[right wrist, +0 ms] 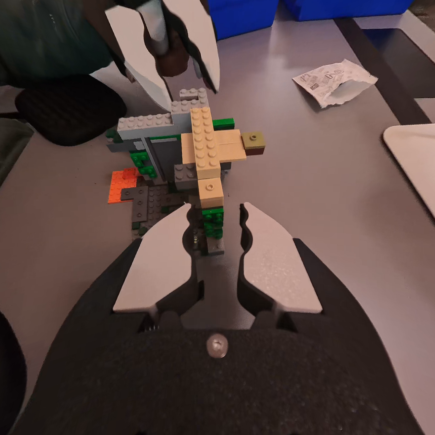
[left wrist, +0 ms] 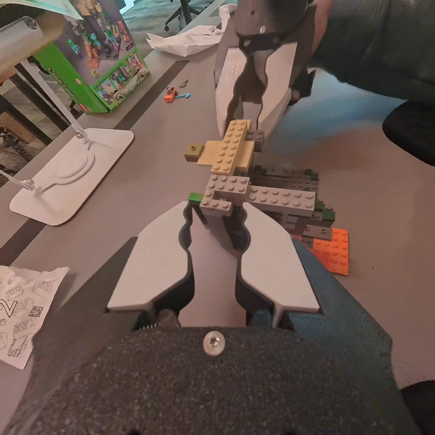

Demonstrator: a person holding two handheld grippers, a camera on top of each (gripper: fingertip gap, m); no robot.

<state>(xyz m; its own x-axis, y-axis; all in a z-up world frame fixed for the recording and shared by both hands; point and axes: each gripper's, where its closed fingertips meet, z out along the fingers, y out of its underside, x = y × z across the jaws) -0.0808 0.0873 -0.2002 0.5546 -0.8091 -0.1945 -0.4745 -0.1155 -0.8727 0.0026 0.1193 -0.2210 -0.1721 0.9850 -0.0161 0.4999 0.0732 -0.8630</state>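
Observation:
A brick build stands on the grey table (left wrist: pixel 146 150). It has a tan cross-shaped top (left wrist: pixel 231 148), light grey bricks (left wrist: pixel 282 197), green bits and an orange plate (left wrist: pixel 334 251). My left gripper (left wrist: pixel 215 206) is open around the build's grey column (left wrist: pixel 219 204). A strip of table shows between the left pad (left wrist: pixel 186 226) and the column. My right gripper (right wrist: pixel 215 206) is open at the opposite end, around a column of green bricks (right wrist: pixel 213 223) under a tan block (right wrist: pixel 210 190). Bare table shows between that column and the right pad (right wrist: pixel 246 226). Each gripper also shows in the other view: the right (left wrist: pixel 243 127) and the left (right wrist: pixel 191 97).
A green toy box (left wrist: pixel 94 70) and a white stand base (left wrist: pixel 77 169) sit to the left. A torn paper bag (right wrist: pixel 334 82) lies nearby, with small orange and blue pieces (left wrist: pixel 176 93) farther back. Blue bins (right wrist: pixel 247 16) stand at the table's far edge. There is a black chair seat (right wrist: pixel 68 110) and a person's dark sleeve (left wrist: pixel 376 42). The grippers' ends are close to 10 cm from one another. The left tips stand about 12 cm off the orange plate (left wrist: pixel 334 251). The right camera catches it too, in the right wrist view (right wrist: pixel 120 183).

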